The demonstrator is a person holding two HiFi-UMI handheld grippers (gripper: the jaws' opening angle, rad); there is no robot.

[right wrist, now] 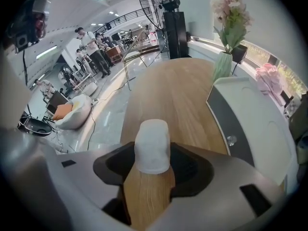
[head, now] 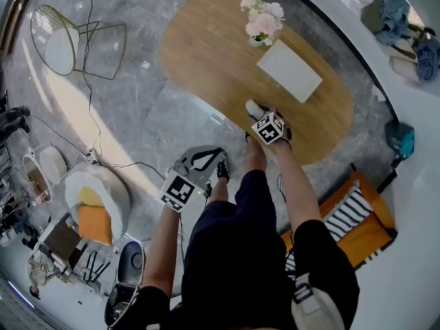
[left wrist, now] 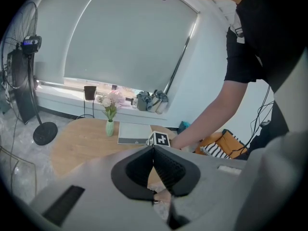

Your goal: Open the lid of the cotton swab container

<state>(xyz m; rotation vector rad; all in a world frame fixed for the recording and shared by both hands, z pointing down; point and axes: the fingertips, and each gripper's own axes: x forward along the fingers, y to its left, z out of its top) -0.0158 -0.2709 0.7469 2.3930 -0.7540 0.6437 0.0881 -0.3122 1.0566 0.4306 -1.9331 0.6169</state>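
Observation:
The cotton swab container point(head: 254, 107), a small white tub with its lid on, stands upright near the front edge of the oval wooden table point(head: 206, 53). In the right gripper view the container point(right wrist: 152, 146) rises between my right gripper's point(right wrist: 153, 171) jaws, with a narrow gap on each side, so that gripper is open around it. From the head view, the right gripper point(head: 260, 117) points steeply down at the tub. My left gripper point(head: 214, 158) hangs off the table's near edge over the floor, shut with nothing in it point(left wrist: 153, 163).
A vase of pink flowers point(head: 262, 20) and a flat white box point(head: 289, 70) stand farther back on the table. A wire chair point(head: 75, 43) is at the far left, and a striped cushion on an orange seat point(head: 357, 215) is at the right.

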